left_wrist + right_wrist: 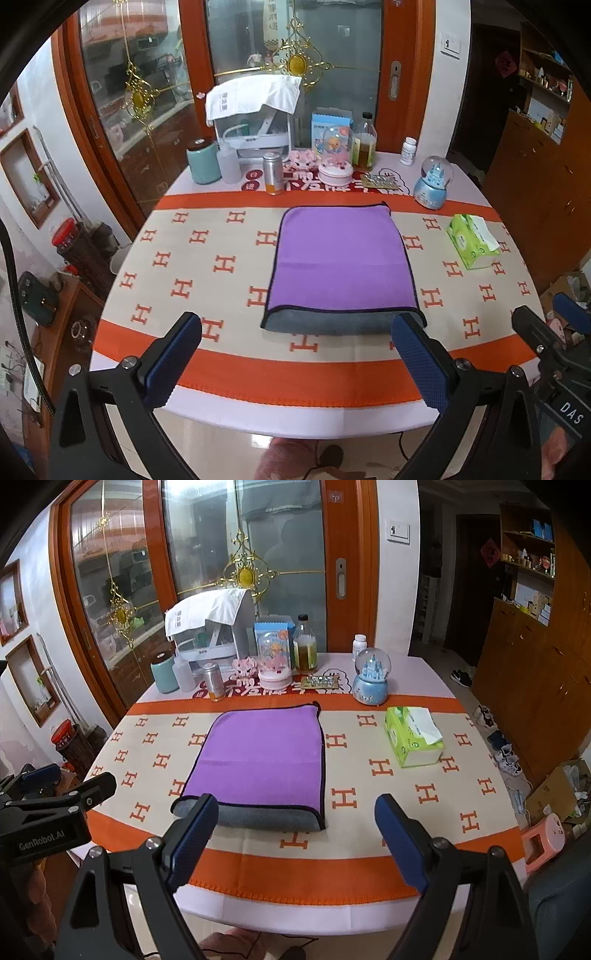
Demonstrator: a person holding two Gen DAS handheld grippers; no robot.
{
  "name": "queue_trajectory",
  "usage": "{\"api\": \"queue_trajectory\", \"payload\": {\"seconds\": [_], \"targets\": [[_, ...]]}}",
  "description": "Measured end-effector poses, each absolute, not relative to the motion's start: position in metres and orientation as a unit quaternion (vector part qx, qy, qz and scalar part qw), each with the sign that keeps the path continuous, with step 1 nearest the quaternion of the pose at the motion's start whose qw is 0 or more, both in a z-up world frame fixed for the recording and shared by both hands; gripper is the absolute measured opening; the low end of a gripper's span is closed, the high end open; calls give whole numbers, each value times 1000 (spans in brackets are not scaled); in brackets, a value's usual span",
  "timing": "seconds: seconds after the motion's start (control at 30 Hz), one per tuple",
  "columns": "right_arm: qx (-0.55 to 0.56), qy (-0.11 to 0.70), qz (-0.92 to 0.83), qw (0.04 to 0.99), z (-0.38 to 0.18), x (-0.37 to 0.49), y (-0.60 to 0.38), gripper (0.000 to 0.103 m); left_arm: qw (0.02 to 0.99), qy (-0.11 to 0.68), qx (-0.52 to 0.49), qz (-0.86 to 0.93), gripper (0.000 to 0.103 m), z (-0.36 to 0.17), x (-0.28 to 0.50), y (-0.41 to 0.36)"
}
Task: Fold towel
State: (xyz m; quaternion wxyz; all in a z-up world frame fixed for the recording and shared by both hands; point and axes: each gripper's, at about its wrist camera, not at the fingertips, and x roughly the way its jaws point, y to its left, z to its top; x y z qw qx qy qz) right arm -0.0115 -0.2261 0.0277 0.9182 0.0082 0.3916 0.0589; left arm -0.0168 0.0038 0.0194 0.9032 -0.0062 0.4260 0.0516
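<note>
A purple towel (341,258) with a dark hem lies folded on the table, its grey underside showing along the near edge (343,323). It also shows in the right wrist view (264,760). My left gripper (295,325) is open and empty, held above the table's near edge just in front of the towel. My right gripper (295,805) is open and empty, also in front of the towel's near edge. The right gripper shows at the right edge of the left wrist view (554,325); the left one shows at the left of the right wrist view (62,786).
The tablecloth (207,258) is beige with orange H marks and orange bands. A green tissue box (412,736) lies right of the towel. Snow globes (371,681), bottles, a can (214,681) and a teal jar (164,674) stand along the far side.
</note>
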Motion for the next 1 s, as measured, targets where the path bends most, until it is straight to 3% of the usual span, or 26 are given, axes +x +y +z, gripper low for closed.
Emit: {"api": "queue_trajectory", "payload": {"seconds": [0.63,1.0], "targets": [[20,421,56,905,5,33,-213,87,894,446,3,49,102,0,31,26],[-1,484,11,875,-53,81,-220,87,869,494,22,33,102,-62,82,30]]}}
